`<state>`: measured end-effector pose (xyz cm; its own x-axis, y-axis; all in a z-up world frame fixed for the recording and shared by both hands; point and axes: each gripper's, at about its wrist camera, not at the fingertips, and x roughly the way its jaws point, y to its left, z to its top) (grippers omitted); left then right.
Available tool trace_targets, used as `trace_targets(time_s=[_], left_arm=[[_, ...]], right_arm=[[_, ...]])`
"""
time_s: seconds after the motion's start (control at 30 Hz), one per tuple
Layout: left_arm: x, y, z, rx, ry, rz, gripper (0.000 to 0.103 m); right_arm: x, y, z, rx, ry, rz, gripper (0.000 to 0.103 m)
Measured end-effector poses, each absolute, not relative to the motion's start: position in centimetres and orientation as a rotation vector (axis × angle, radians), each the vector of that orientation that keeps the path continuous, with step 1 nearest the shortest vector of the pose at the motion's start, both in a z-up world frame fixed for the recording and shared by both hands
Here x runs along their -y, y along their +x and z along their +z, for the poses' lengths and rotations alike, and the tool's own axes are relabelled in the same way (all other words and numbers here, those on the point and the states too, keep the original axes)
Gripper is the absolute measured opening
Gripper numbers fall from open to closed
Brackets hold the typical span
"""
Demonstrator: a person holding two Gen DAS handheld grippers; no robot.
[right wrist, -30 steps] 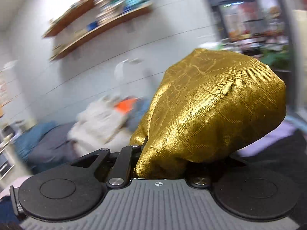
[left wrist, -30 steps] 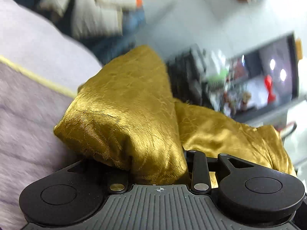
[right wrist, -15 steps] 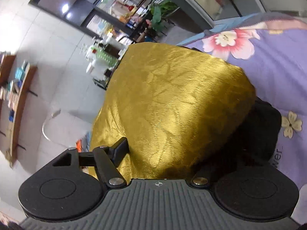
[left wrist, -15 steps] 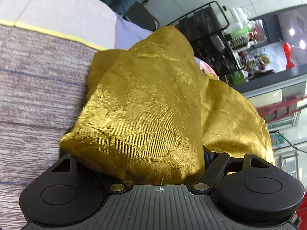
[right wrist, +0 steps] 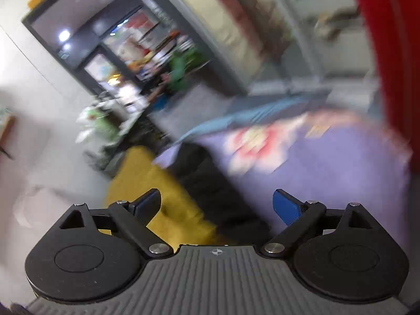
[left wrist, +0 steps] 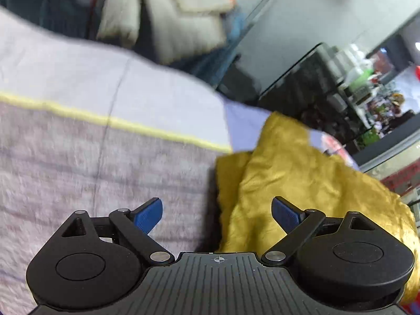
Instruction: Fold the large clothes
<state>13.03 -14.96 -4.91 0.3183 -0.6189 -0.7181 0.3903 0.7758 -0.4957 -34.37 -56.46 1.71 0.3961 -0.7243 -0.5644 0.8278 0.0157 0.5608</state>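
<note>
The folded gold garment [left wrist: 302,178] lies on the bed, bunched in shiny layers. In the left wrist view my left gripper [left wrist: 216,215] is open wide just short of the garment's left edge, with nothing between its blue pads [left wrist: 147,218]. The right wrist view is blurred. There my right gripper [right wrist: 217,206] has its jaws opening, and no cloth is pressed between them. The gold garment [right wrist: 152,181] shows beyond its left finger, beside a black garment [right wrist: 210,183].
A grey-lilac blanket with a yellow stripe [left wrist: 105,157] covers the bed on the left. A purple flowered sheet [right wrist: 328,170] lies on the right. A black wire rack [left wrist: 302,86] and a pile of pale clothes [left wrist: 170,13] stand beyond the bed. A red curtain [right wrist: 388,52] hangs at far right.
Both grippers held the gold garment bunched over their fingers; now both have let go and drawn back, and the garment lies on the bed. The right view has swung sharply.
</note>
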Motion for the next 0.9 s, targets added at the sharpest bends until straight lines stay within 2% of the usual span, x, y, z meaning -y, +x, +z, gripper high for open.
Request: trace_targets(time_s=[0.13, 0.23, 0.33, 0.47, 0.57, 0.77, 0.9], left_arm=[[17.6, 8.5, -2.3, -0.886, -0.177, -0.826, 0.103], [20.2, 5.5, -2.6, -0.888, -0.124, -0.920, 0.103], [21.8, 3.8, -3.7, -0.915, -0.066, -0.939, 0.103], [21.7, 2.6, -4.1, -0.857, 0.008, -0.946, 0.103], [21.8, 2.8, -5.2, -0.850, 0.043, -0.942, 0.103], [24.7, 5.3, -6.8, -0.882, 0.125, -1.003, 0.103], [25.5, 7.3, -7.9, -0.946, 0.091, -1.017, 0.103]], right_arm=[[53.6, -30.6, 4.9, -0.271, 0.573, -1.164, 0.093], [49.9, -25.8, 6.2, -0.328, 0.282, -0.978, 0.103], [47.8, -20.6, 5.9, -0.443, 0.130, -0.732, 0.102], [46.7, -15.0, 3.5, -0.629, -0.066, -0.666, 0.102], [49.8, -14.2, 1.8, -0.709, -0.031, -0.727, 0.102], [57.8, -20.1, -1.6, -0.666, 0.321, -0.850, 0.102], [57.7, -21.3, -2.4, -0.674, 0.312, -0.844, 0.102]])
